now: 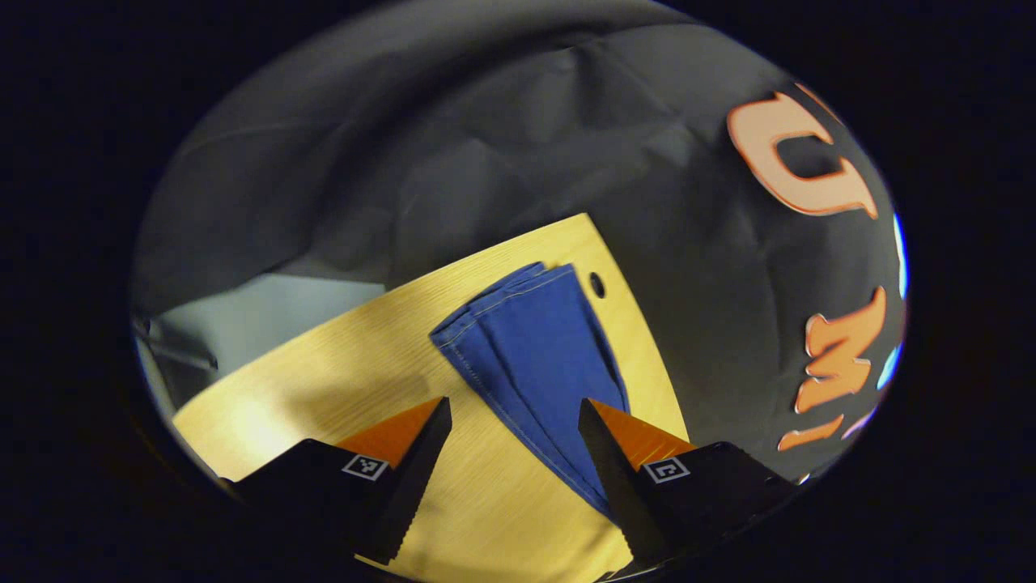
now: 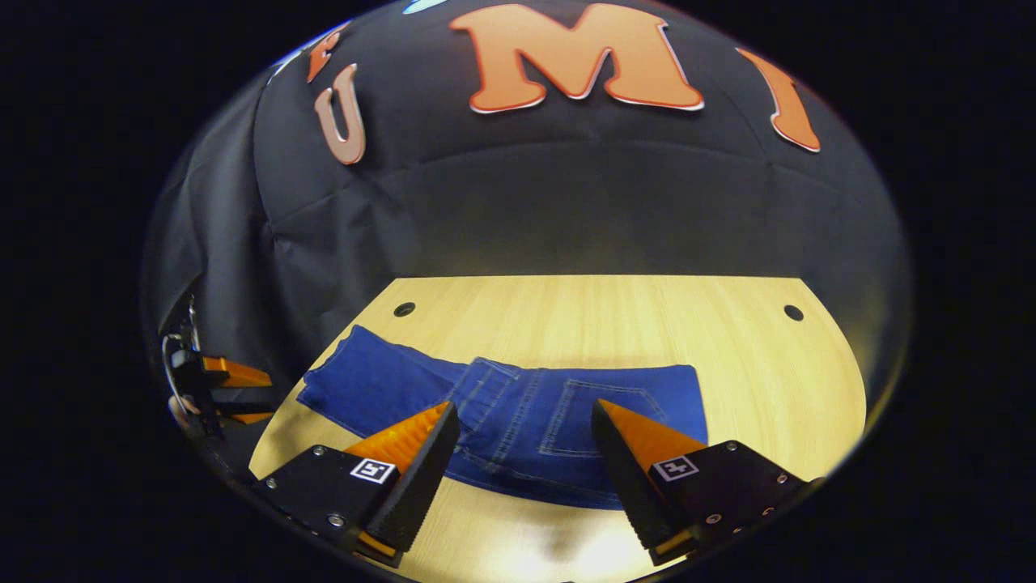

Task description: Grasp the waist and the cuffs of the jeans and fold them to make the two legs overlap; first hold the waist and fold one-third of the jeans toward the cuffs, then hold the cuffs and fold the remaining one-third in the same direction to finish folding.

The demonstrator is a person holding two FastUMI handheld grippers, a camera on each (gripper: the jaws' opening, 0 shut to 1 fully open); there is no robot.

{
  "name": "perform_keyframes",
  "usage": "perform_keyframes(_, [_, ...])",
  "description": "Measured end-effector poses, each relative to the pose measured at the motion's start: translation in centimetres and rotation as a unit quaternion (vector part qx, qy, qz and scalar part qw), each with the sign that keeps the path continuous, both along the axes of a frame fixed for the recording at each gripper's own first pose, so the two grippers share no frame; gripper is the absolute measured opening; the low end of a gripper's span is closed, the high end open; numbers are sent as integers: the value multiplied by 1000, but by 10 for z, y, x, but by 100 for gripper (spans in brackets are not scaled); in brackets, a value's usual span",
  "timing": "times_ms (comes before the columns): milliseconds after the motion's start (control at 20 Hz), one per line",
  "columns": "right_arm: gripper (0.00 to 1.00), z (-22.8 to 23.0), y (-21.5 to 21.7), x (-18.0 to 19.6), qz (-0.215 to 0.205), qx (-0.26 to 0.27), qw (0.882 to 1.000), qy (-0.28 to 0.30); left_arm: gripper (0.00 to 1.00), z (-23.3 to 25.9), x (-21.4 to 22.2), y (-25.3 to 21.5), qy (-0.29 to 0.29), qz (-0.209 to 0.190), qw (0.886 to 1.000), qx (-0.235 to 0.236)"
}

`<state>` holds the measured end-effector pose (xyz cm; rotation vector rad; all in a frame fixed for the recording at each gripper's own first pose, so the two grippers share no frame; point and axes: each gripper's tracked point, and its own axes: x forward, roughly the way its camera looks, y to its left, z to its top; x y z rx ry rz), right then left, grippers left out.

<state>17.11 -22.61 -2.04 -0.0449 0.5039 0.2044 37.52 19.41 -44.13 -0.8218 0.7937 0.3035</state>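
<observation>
A pale wooden desk (image 2: pixel 615 324) has round holes at its far corners, one at eleven o'clock (image 2: pixel 404 309), another at two o'clock (image 2: pixel 793 312); behind hangs creased black cloth (image 2: pixel 566 202), possibly a curtain.

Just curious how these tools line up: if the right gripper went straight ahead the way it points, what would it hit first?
Probably the blue denim jeans lying on the light wooden table. The right gripper, jaws open, points at the pocket area, though depth is hard to judge.
</observation>
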Motion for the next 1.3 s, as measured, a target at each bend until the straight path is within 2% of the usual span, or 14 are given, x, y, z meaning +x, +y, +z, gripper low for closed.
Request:
perform_keyframes(100, [99,5,-26,-1,-13,7,1000,6,98,-13,9,2,5,22,1000,-15])
perform_keyframes(250, [99,11,-68,0,-35,8,999,13,98,-28,28,9,-2,35,999,1])
perform_keyframes(400, [99,11,-98,6,-60,14,998,20,98,-46,36,8,19,34,999,13])
perform_keyframes(500, [99,9,-106,9,-72,26,997,25,93,-47,44,8,15,28,999,27])
perform_keyframes(650, [99,0,-112,15,-80,41,995,40,93,-46,66,1,-2,19,999,28])
perform_keyframes(800, [99,-6,-107,20,-78,46,995,49,93,-49,93,-13,-25,5,1000,5])
perform_keyframes(900, [99,-7,-109,21,-80,45,994,52,93,-50,123,-19,-55,26,998,-30])
perform_keyframes(1000, [99,-6,-112,19,-86,45,994,54,92,-49,148,-27,-93,43,991,-89])
perform_keyframes(1050, [99,-5,-115,18,-90,42,994,54,92,-54,151,-28,-88,63,989,-101])
perform_keyframes(1150, [99,-4,-124,13,-99,31,993,57,52,-76,145,-24,-46,66,994,-75])
perform_keyframes(1250, [99,-6,-135,10,-109,19,992,64,12,-82,151,-28,-36,39,997,-51])
perform_keyframes(1300, [99,-7,-140,8,-114,17,991,66,14,-85,147,-29,-22,7,999,-26])
